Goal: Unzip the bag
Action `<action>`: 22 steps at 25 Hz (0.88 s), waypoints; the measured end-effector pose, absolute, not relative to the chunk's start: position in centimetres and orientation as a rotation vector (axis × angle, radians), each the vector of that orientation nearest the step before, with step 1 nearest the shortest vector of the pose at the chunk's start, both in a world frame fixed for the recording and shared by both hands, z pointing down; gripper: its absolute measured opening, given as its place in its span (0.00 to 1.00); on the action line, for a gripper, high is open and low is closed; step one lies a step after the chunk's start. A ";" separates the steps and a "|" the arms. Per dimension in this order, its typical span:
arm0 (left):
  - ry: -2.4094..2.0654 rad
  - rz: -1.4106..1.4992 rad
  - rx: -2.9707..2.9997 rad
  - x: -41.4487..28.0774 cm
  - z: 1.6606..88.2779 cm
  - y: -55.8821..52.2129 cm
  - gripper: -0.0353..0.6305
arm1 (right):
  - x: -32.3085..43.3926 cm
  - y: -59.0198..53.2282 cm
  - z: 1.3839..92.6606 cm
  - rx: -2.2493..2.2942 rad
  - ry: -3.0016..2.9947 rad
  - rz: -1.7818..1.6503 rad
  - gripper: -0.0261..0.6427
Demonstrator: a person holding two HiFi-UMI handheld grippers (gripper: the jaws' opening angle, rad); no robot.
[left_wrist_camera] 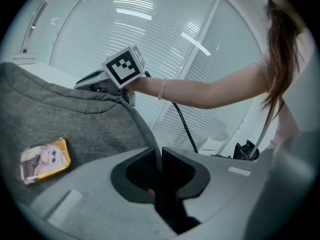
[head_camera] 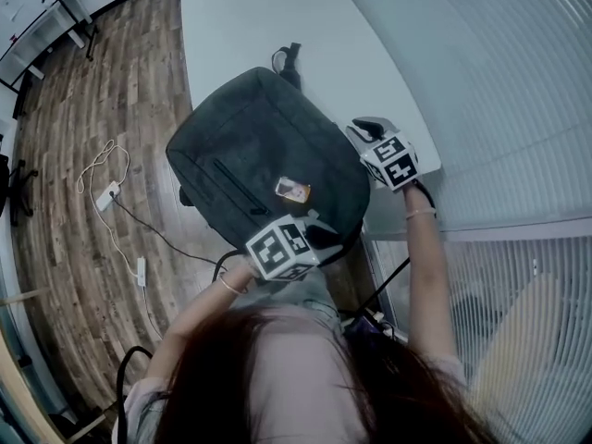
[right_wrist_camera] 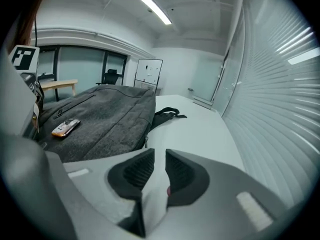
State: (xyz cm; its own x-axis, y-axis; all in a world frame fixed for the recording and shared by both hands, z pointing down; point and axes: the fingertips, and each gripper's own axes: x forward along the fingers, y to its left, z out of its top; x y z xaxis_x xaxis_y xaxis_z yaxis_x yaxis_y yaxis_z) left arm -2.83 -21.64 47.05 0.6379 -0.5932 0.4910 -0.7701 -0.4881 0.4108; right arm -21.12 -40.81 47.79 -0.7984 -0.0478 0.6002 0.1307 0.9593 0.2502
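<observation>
The dark grey fabric backpack [head_camera: 250, 146] lies flat mid-frame on the white table [head_camera: 240, 17], its long axis roughly up-frame and its black strap [head_camera: 289, 61] toward the top. The left gripper [left_wrist_camera: 159, 166] pinches its edge seam (the bag's lower right). The right gripper [right_wrist_camera: 160, 171] is slightly parted and empty.

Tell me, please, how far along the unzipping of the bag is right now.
Done: nothing visible; the bag lies closed on the table, with no zip gap showing. In hand: the left claw pinches the bag's near edge, while the right claw stands open and empty beside its right side. Left: catch a zipper pull and draw it along.
</observation>
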 end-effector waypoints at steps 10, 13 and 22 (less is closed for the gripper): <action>-1.134 0.299 2.321 -4.3 43.8 -19.6 0.11 | -17.4 -38.1 44.3 0.200 -2.525 -0.285 0.12; -1.260 0.260 2.288 -6.7 43.4 -19.8 0.11 | -16.9 -37.1 43.4 0.236 -2.567 -0.208 0.12; -1.655 0.040 2.162 -12.7 39.9 -19.2 0.10 | -14.6 -32.9 39.6 0.334 -2.689 -0.261 0.05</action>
